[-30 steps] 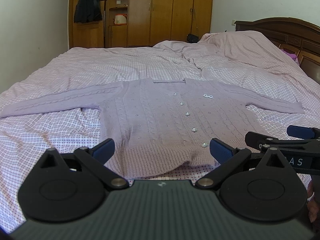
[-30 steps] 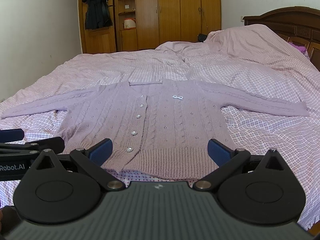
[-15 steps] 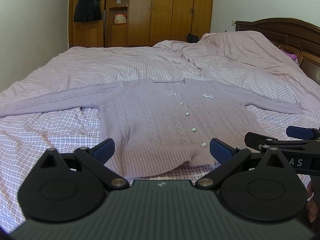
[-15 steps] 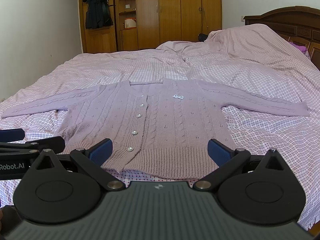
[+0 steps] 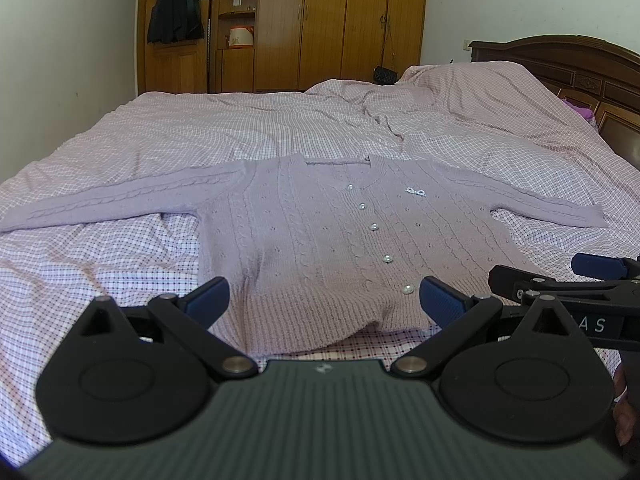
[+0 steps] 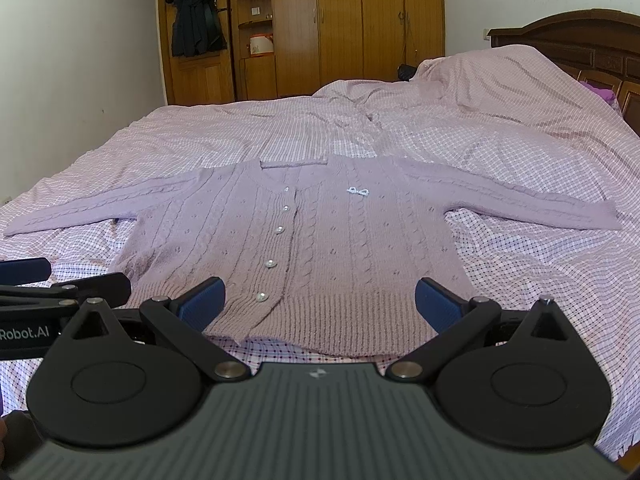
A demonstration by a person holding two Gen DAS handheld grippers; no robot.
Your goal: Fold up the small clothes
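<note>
A lilac cable-knit cardigan (image 5: 320, 232) (image 6: 320, 240) lies flat and face up on the bed, buttoned down the front, both sleeves spread straight out to the sides. Its ribbed hem is nearest to me. My left gripper (image 5: 324, 302) hovers open just before the hem, with nothing between its blue pads. My right gripper (image 6: 320, 300) is likewise open and empty over the hem. Each gripper shows at the edge of the other's view: the right gripper (image 5: 576, 272) and the left gripper (image 6: 64, 276).
The bed (image 5: 100, 280) wears a pink checked sheet, rumpled toward a pillow mound (image 5: 480, 92) at the back right. A dark wooden headboard (image 6: 580, 36) stands at the right, wardrobes (image 5: 320, 24) and a hanging dark coat (image 5: 176, 8) at the far wall.
Hardly anything: the right wrist view has drifted slightly, the cardigan lies as before, and both grippers stay open.
</note>
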